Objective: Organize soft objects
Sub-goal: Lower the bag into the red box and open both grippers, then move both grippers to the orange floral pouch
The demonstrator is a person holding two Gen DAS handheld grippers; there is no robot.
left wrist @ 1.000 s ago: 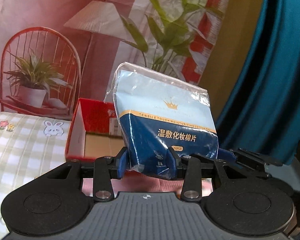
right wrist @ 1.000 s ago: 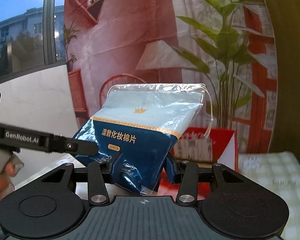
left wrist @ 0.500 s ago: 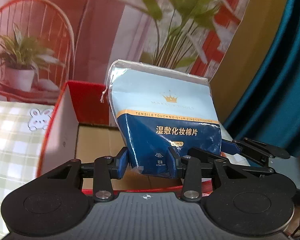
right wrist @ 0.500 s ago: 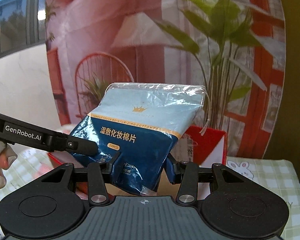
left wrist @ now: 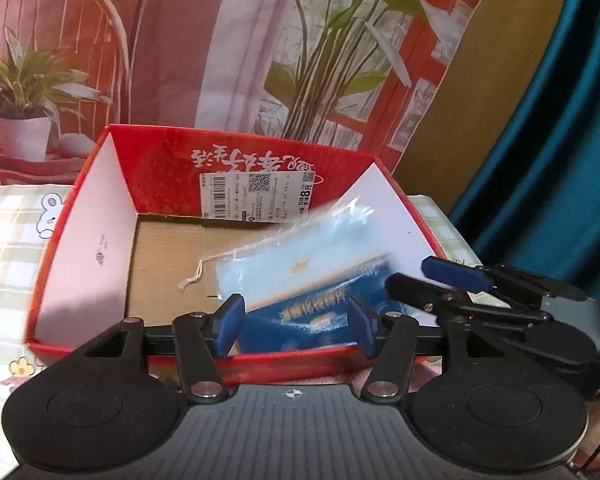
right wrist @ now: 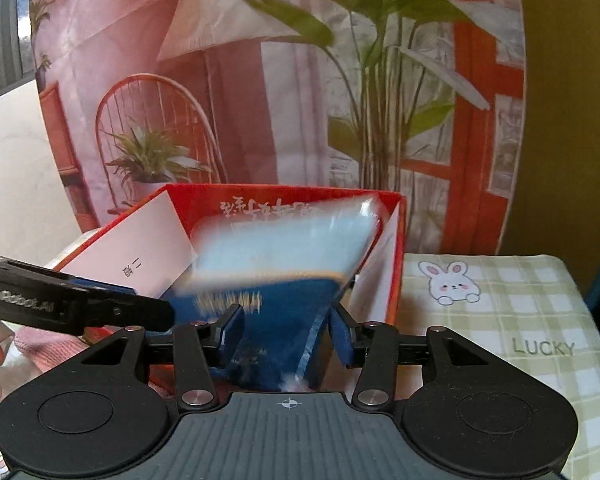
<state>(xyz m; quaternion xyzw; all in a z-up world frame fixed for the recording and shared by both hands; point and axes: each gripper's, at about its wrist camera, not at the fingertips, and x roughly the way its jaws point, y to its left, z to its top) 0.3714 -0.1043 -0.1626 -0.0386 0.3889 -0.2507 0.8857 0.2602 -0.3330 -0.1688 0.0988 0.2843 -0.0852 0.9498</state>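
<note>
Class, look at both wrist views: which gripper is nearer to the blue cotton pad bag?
Right. The right gripper straddles the cotton pad bag's lower corner, which hangs between its jaws. The left gripper has just been opening; the bag is tipping away from it into the red box.

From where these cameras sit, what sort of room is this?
Probably a home room staged for recording, though that is a guess. A printed backdrop of lamp and plants hangs behind, a bunny-print checked cloth covers the surface, and a teal curtain hangs beside it.

The blue and pale cotton pad bag (left wrist: 312, 276), blurred, lies tilted inside the open red box (left wrist: 160, 168).
</note>
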